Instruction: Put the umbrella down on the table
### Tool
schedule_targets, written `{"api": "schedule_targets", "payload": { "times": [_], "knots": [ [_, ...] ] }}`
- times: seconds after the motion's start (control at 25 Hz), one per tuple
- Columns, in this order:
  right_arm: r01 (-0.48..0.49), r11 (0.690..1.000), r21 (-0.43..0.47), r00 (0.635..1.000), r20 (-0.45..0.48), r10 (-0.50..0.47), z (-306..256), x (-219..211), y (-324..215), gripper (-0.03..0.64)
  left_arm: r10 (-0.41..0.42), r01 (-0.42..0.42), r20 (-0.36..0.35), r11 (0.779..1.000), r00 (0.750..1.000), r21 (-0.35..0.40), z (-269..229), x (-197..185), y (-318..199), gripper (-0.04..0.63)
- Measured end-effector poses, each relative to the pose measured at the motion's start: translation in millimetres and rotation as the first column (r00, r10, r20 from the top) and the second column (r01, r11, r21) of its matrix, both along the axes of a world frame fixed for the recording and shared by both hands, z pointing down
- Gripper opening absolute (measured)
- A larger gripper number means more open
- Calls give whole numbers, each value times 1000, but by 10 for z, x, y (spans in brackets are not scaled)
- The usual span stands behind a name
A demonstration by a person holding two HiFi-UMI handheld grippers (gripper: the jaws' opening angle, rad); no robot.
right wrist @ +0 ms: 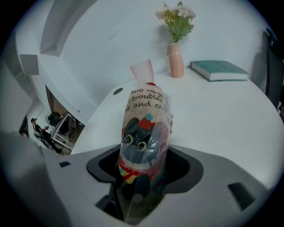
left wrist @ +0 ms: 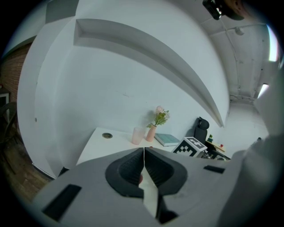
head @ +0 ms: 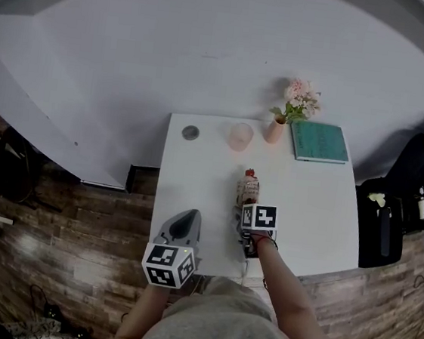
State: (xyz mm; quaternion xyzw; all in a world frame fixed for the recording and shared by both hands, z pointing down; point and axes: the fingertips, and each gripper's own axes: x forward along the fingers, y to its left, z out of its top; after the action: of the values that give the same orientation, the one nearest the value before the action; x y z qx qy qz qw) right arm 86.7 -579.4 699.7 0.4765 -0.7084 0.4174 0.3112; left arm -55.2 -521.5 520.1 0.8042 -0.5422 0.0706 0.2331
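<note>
my left gripper (left wrist: pixel 144 165) has its ribbed black pads pressed together on nothing. my right gripper (right wrist: pixel 141 177) is clamped on the folded umbrella (right wrist: pixel 144 126), which sits in a glossy cat-print sleeve over the smooth white table (right wrist: pixel 222 115), nearer me than the ribbed pink vase (right wrist: pixel 176 62). a tapered pink cup (right wrist: pixel 142 71) stands left of the vase, and a flat teal book (right wrist: pixel 219 70) lies to its right.

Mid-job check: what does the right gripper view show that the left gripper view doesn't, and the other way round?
Only the right gripper view: the folded umbrella in its cat-printed sleeve, clamped in the right claw.
Only the left gripper view: the left claw, shut with nothing held, and the right gripper's marker cube beyond it.
Both: the white table, the pink cup, the vase of flowers and the teal book at the far edge.
</note>
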Motion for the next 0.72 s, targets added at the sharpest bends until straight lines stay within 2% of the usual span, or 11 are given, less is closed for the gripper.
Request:
{"api": "schedule_targets", "payload": {
  "times": [0.56,0.72],
  "knots": [
    [1,1000,28,999,-40,0,0,-33,7,285,16,-16,8,1000,1000,4,-97,-68,324,8],
    [-29,998,60,999,-38,31,-122,8,71,291,24,-24,14,1000,1000,10,-139,-121,487,8]
  ]
}}
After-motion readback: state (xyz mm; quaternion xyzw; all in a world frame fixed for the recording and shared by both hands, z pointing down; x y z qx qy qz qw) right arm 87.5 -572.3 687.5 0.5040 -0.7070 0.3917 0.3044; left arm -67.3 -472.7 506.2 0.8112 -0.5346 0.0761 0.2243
